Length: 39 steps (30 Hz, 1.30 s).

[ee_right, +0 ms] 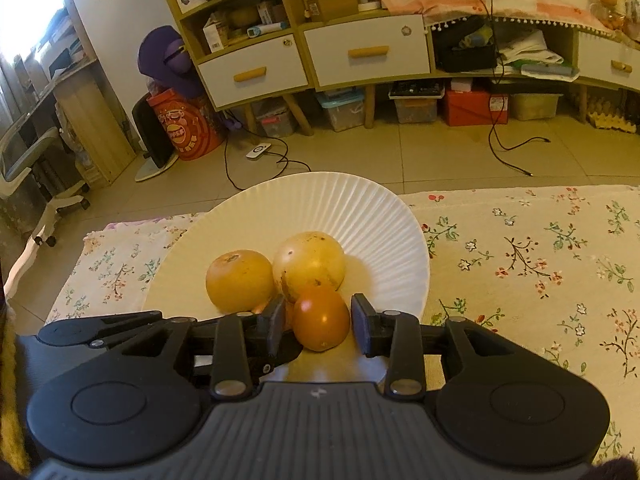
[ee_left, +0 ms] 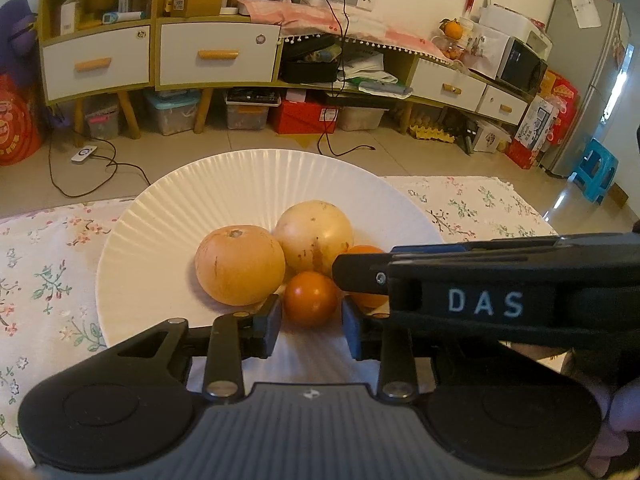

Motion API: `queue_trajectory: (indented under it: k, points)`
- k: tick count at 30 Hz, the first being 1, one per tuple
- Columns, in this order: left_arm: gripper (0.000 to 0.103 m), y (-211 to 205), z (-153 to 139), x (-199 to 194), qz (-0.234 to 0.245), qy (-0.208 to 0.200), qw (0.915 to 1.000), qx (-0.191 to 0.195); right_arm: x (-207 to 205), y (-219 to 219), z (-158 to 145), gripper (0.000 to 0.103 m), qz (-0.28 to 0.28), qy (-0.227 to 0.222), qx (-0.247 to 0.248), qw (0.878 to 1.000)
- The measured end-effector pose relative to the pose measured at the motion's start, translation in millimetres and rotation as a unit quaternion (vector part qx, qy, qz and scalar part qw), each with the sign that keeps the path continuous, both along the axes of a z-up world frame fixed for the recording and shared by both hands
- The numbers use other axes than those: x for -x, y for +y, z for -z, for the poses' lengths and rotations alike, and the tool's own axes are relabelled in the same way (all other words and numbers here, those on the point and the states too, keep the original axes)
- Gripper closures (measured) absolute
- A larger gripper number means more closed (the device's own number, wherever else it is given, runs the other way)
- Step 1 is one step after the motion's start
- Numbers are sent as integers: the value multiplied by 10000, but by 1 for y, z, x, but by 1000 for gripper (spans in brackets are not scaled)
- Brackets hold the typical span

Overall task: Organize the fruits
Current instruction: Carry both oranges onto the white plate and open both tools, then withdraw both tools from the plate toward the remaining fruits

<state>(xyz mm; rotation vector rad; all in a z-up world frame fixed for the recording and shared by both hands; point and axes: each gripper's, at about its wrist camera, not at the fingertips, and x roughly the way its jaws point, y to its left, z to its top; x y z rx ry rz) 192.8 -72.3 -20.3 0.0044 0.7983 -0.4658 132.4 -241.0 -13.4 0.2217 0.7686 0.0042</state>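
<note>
Both tongs, left gripper (ee_left: 310, 330) and right gripper (ee_right: 319, 324), spread apart around small orange fruits (ee_left: 310, 298) beside two yellow fruits (ee_left: 240, 265) on a white plate (ee_left: 168, 216)

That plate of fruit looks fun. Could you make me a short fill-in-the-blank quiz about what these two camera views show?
1. The fruits sit together on a white ribbed ____.
2. In all, ____ fruits lie on the plate: two large yellow fruits and two small orange fruits.
3. The left gripper and right gripper each straddle a small orange fruit with fingers ____.
4. The tablecloth bears a ____ pattern.

Missing words: plate; four; open; floral
</note>
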Motion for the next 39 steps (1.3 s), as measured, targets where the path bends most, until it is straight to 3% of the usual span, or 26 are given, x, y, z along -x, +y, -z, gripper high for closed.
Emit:
queue_trajectory:
  k: [4,12,16,31,39]
  points:
    - [74,1,-1,2,-21,-14,10000,-31,4,1,-5,57,25,-61,30,10000]
    - [58,4,-14,16,-23,-184,9998,-35,16,1,-17,40,90,-160,100,9998]
    - [45,5,-20,23,-17,-230,9997,-53,22,3,-23,34,113,-194,167,9996]
    - [26,28,-34,62,-58,-201,9996,-177,53,14,-39,15,155,-220,584,9979]
    - [19,42,-43,81,-95,-133,9998,-111,72,22,-40,10,96,-211,741,9970]
